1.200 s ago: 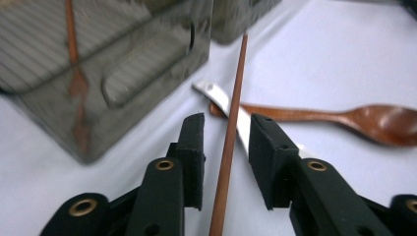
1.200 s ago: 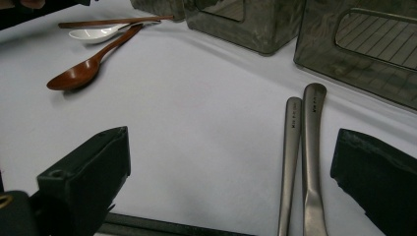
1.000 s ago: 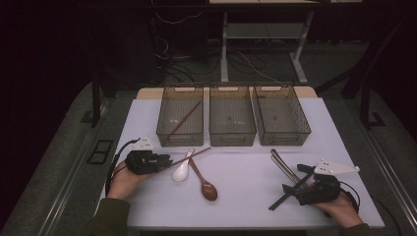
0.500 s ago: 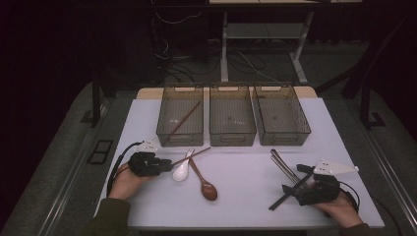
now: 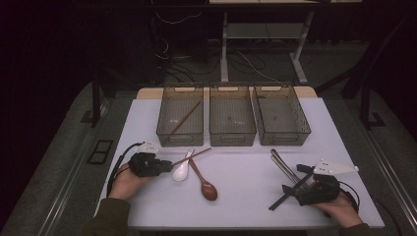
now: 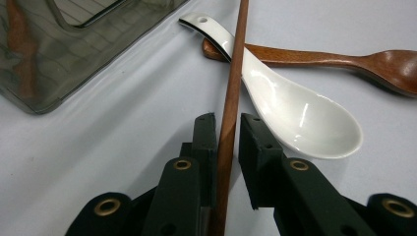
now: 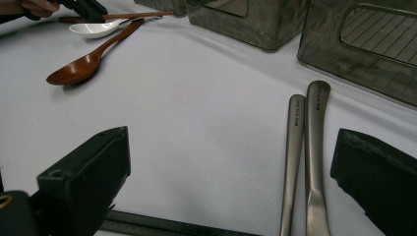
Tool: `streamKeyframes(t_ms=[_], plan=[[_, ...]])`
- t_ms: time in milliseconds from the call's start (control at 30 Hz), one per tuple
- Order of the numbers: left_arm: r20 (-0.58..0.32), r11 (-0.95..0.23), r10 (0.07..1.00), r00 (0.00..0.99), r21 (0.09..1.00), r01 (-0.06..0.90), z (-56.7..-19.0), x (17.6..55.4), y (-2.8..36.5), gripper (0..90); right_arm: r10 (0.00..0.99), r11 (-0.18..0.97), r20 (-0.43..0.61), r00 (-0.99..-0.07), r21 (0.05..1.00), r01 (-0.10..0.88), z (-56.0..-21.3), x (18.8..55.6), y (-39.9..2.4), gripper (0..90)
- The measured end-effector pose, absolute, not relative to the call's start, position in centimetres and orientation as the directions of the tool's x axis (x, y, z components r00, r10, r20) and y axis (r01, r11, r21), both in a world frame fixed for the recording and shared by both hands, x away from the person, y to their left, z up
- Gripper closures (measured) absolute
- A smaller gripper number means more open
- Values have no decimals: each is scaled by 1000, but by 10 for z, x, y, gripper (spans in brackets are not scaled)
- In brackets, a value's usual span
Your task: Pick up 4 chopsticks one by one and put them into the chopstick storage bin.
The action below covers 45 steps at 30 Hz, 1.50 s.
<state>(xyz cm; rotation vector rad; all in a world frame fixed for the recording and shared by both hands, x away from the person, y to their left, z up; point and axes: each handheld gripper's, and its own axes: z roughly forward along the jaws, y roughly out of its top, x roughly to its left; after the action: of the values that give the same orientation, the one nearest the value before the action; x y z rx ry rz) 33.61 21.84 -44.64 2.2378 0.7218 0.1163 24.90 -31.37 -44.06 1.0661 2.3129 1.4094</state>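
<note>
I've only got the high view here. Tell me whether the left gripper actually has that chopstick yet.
Observer: In the left gripper view the chopstick runs between the jaws of the left gripper, which have just been closing. A sliver of gap shows at one pad, so it is not clamped.
Operator: Say what it lies on.
Observer: It crosses over the handle of the white spoon, which rests across the handle end of the wooden spoon.
Operator: Now the right side.
Observer: The right gripper stands wide open, with two metal handles lying on the table between its jaws, nearer one jaw.
</note>
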Motion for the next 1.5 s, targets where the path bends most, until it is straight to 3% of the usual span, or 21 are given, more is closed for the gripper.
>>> streamKeyframes(t_ms=[367, 1500], plan=[[-134, -552, 525, 841, 698, 456, -447, 335, 217, 816, 683, 275, 168, -710, 842, 464, -441, 249, -314, 12], [-132, -525, 498, 857, 741, 419, -431, 330, 216, 824, 683, 275, 169, -711, 842, 464, -441, 249, -314, 12]])
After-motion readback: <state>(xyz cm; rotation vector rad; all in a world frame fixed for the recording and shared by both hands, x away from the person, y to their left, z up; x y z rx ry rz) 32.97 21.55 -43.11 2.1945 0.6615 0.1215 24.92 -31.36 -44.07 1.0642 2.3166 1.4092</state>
